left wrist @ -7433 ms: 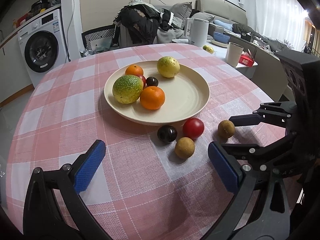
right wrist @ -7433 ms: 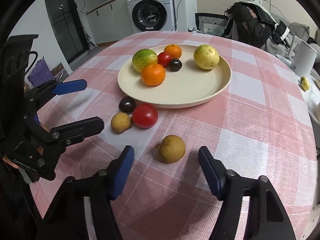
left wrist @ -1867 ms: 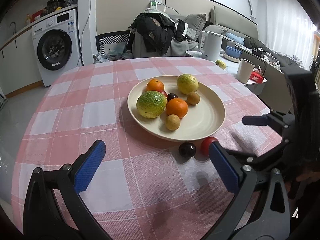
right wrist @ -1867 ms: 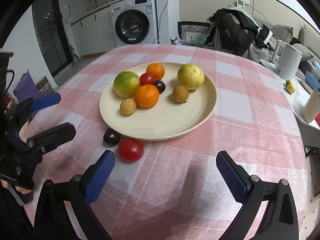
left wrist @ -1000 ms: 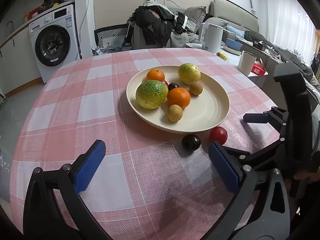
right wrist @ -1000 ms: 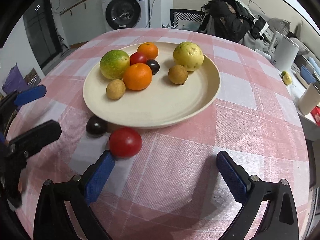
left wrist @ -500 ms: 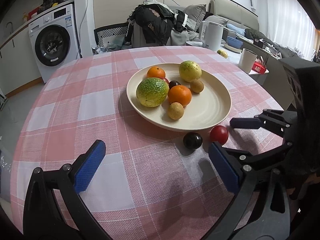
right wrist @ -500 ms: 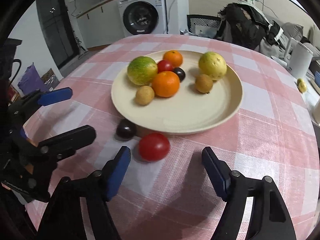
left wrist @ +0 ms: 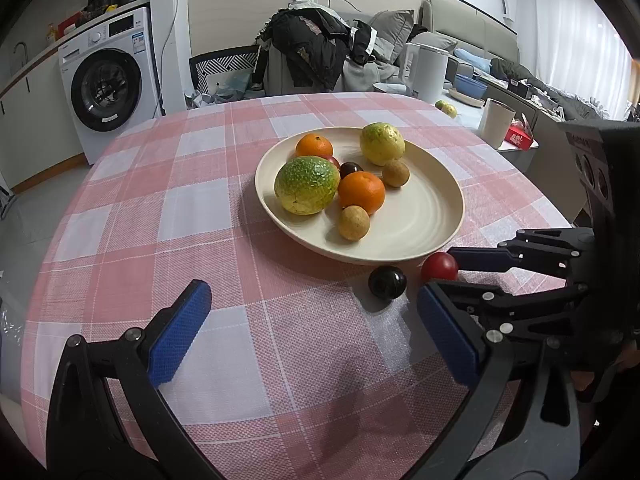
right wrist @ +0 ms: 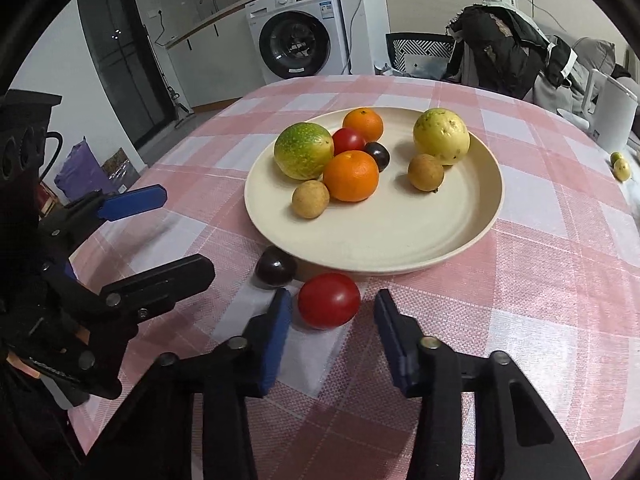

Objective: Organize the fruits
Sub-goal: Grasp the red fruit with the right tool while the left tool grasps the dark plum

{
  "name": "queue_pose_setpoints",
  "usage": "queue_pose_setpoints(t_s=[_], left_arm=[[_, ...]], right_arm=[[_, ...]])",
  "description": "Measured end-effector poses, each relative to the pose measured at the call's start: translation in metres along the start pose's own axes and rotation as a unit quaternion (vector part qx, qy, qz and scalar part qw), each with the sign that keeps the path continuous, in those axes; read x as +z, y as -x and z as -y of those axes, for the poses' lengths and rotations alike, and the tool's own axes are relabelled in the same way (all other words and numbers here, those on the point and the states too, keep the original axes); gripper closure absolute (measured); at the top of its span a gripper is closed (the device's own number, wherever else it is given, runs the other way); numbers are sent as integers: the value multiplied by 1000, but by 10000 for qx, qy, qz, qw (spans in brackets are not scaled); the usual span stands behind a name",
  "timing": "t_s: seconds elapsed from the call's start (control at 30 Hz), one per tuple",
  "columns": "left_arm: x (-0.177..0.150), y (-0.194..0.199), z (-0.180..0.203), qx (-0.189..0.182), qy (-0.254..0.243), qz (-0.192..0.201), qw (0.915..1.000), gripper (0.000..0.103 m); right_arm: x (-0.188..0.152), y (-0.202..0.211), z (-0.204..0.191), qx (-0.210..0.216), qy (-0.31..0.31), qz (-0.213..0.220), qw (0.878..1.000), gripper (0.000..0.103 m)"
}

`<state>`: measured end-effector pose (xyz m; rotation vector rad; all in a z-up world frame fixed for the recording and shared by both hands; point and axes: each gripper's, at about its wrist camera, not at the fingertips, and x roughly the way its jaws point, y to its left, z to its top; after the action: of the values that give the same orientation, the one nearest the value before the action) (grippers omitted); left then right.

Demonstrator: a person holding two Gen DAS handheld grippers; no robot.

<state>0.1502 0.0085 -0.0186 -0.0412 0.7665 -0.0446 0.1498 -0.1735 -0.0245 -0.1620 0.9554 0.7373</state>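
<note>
A cream plate point(right wrist: 420, 240) point(left wrist: 424, 220) on the checked table holds several fruits: a green-yellow one point(right wrist: 303, 150), two oranges, two brown longans, a yellow guava point(right wrist: 441, 136), a red tomato and a dark plum. A red tomato point(right wrist: 329, 305) point(left wrist: 439, 266) and a dark plum point(right wrist: 275, 267) point(left wrist: 387, 282) lie on the cloth at the plate's near edge. My right gripper point(right wrist: 329, 332) is open, its blue pads either side of the loose tomato without touching. My left gripper point(left wrist: 316, 332) is open and empty, short of the plum.
The pink and white checked cloth point(left wrist: 200, 208) covers a round table. Beyond it are a washing machine point(left wrist: 108, 80), a chair piled with clothes point(left wrist: 312, 52), and a side table with a white kettle point(left wrist: 426, 74), a cup point(left wrist: 496, 122) and small fruits.
My right gripper has moved forward and down and narrowed, so its pads now flank the loose red tomato. The left gripper has barely moved. Earlier, the two loose longans went onto the plate.
</note>
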Motion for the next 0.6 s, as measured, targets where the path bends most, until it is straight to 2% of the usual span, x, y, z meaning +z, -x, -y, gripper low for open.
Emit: queue_pose_setpoints(t_s=[0.07,0.17,0.4,0.6], left_arm=[[0,0,0,1,1,1,10000,0],[0,0,0,4,1,-4,10000,0],[0,0,0,-22,15,-21,10000,0],[-4,-9,5,-251,86,-262,9993,1]], right_arm=[[0,-1,0,24,-3,0,10000,63],[0,-2,1,56,-3,15,10000,71],[-1,3,1,82,54,-1,10000,72],[3,24,3,4,48,231,9997,72]])
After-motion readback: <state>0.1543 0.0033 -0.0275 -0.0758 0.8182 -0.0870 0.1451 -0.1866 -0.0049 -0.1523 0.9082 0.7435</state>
